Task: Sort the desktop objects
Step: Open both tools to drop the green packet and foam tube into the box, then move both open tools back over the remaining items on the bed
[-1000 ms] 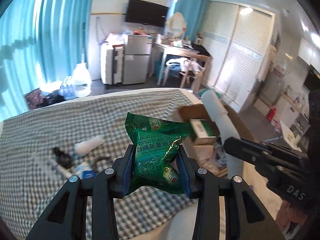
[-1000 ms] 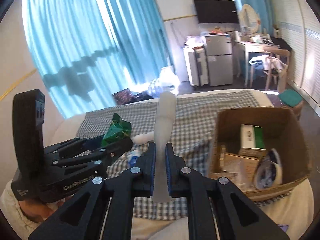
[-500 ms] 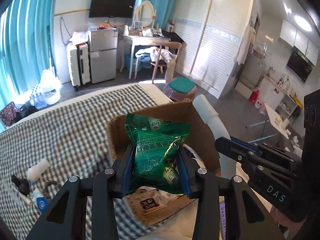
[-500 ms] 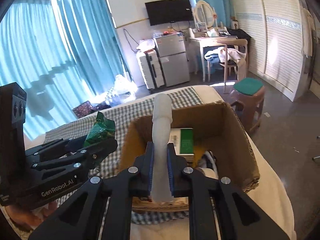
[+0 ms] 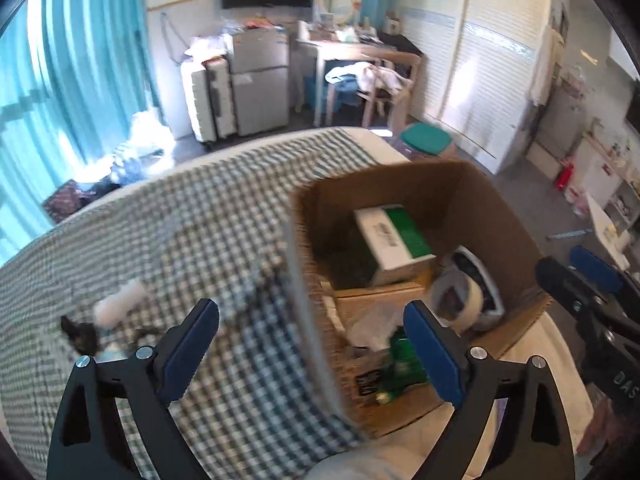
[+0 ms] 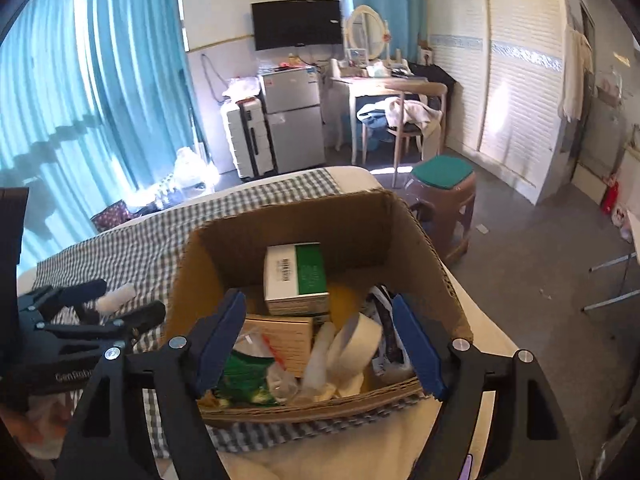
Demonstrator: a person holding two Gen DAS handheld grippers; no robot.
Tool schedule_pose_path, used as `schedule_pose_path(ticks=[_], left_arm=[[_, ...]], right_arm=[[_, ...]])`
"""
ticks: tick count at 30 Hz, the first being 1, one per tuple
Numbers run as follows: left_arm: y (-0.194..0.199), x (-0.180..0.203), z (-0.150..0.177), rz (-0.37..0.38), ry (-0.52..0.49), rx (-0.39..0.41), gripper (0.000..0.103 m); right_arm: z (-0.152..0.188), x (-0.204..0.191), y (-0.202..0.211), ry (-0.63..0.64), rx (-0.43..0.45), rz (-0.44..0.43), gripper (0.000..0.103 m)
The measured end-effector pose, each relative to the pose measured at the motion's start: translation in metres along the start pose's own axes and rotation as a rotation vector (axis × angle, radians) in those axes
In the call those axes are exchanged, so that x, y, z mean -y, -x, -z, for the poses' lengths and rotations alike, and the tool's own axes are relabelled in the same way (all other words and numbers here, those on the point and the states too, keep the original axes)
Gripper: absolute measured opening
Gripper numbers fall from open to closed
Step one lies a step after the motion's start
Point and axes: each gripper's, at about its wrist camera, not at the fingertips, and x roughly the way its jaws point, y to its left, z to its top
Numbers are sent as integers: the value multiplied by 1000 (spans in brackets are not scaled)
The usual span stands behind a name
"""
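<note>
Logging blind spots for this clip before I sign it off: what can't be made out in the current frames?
- Left wrist view: small items on the checked cloth are motion-blurred; only a white tube is recognisable.
- Right wrist view: cardboard box contents near its front wall are overlapped by the open right gripper.
- Print on the green packet is too small to read.

A checked cloth [image 5: 208, 240] covers the bed, bearing a cardboard box [image 6: 424, 248] and a white tube [image 5: 120, 304].

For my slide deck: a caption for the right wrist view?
Open right claw above the cardboard box holding the green packet.
</note>
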Motion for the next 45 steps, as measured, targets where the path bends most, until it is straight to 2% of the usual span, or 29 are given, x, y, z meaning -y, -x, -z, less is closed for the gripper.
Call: schedule_pose_path(ticks=[5, 7, 11, 14, 18, 21, 26, 31, 37, 45], left_arm=[[49, -41, 6, -127, 37, 105, 103], [72, -56, 10, -188, 37, 145, 103], [114, -89, 27, -250, 58, 211, 103], [137, -119, 44, -289, 101, 223, 103], [162, -170, 72, -336, 212, 220, 103], [170, -209, 100, -414, 270, 203, 103], [161, -258, 143, -471, 368, 135, 103], [137, -284, 174, -457, 456, 74, 103], [100, -298, 190, -444, 490, 8, 103], [43, -314, 187, -416, 526, -78, 103]], right_arm=[[-1, -46, 30, 72, 62, -46, 76], [-4, -65, 44, 86, 103, -59, 83], [-6, -105, 76, 130, 179, -108, 91], [-4, -126, 92, 139, 210, -159, 93], [6, -152, 103, 140, 228, -266, 95], [15, -173, 99, 163, 226, -328, 95], [35, -214, 80, 182, 188, -424, 95], [53, -237, 50, 172, 126, -444, 95], [74, -254, 3, 223, 33, -411, 95], [92, -272, -72, 260, -74, -375, 95]])
